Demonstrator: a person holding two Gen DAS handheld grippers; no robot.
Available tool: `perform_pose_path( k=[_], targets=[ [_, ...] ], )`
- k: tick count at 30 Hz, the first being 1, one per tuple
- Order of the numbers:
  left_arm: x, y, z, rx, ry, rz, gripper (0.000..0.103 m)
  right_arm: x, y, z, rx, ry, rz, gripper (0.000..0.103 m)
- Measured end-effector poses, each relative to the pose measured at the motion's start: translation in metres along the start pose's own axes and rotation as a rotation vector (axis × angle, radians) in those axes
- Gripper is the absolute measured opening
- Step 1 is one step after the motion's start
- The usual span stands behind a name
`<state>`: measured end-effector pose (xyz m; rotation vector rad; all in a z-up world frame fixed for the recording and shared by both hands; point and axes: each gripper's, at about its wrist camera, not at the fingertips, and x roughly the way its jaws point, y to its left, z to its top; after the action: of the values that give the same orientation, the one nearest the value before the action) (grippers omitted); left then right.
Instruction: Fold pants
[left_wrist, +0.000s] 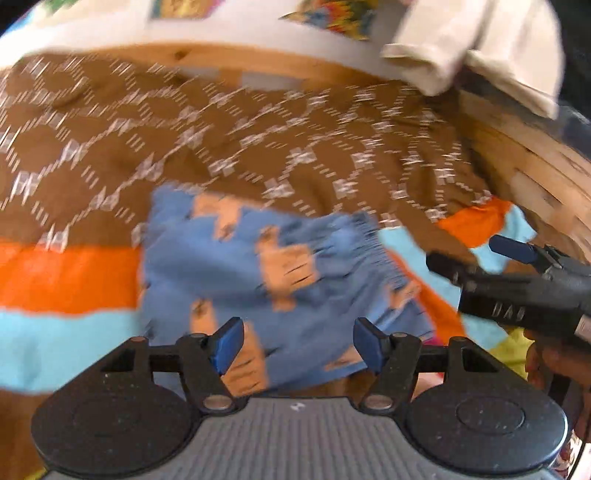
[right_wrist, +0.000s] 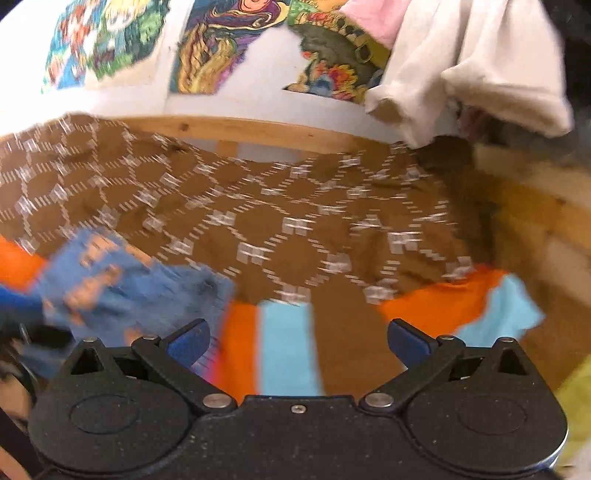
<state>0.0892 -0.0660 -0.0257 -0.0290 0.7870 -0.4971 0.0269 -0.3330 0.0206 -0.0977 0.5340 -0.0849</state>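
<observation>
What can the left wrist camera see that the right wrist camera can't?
Only the left wrist view shows the whole blue pants ahead of the open left hand-held gripper, with the right hand-held gripper entering from the side. Only the right wrist view shows the colourful wall pictures fully, with the pants off to one side. Both show the brown patterned blanket and hanging white cloth.

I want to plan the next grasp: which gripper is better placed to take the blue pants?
Left, probably. The left gripper is open with the pants directly ahead between its fingers. The right gripper is open too, but faces the blanket; the pants lie off to its left.
</observation>
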Motion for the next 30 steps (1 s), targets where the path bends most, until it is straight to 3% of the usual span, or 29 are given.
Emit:
perform_pose_path(
  k=[4,7,9,15,17,19,21,25,27,30],
  targets=[
    [0.000,0.017,-0.003,-0.068,0.034,-0.020,0.071,0.028,0.017,0.021,0.080,0.087,0.105,0.102],
    [0.000,0.020,-0.003,-0.050,0.050,-0.016,0.071,0.046,0.027,0.021,0.057,0.195,0.080,0.102],
    [-0.001,0.019,-0.006,-0.030,0.062,-0.017,0.071,0.042,0.025,0.012,0.048,0.220,0.061,0.102],
    [-0.002,0.011,-0.006,0.045,0.091,-0.012,0.073,0.023,0.012,-0.017,0.087,0.237,0.090,0.102],
    [-0.009,0.010,0.004,0.035,0.071,-0.018,0.074,0.015,0.008,-0.009,0.105,0.179,0.107,0.102],
    [-0.016,0.013,0.016,0.028,0.003,-0.011,0.078,0.011,0.007,0.004,0.081,0.110,0.097,0.102],
    [-0.014,0.014,0.035,0.038,-0.063,0.060,0.084,0.017,0.010,0.015,0.025,0.065,0.091,0.102],
    [0.024,0.018,0.059,0.101,-0.149,0.216,0.084,0.047,0.024,0.029,-0.064,-0.002,0.113,0.102],
    [0.056,0.022,0.065,0.137,-0.135,0.309,0.075,0.070,0.036,0.026,-0.161,-0.008,0.060,0.102],
    [0.089,0.033,0.069,0.153,-0.107,0.409,0.075,0.095,0.034,0.017,-0.211,0.003,-0.002,0.102]
  ],
)
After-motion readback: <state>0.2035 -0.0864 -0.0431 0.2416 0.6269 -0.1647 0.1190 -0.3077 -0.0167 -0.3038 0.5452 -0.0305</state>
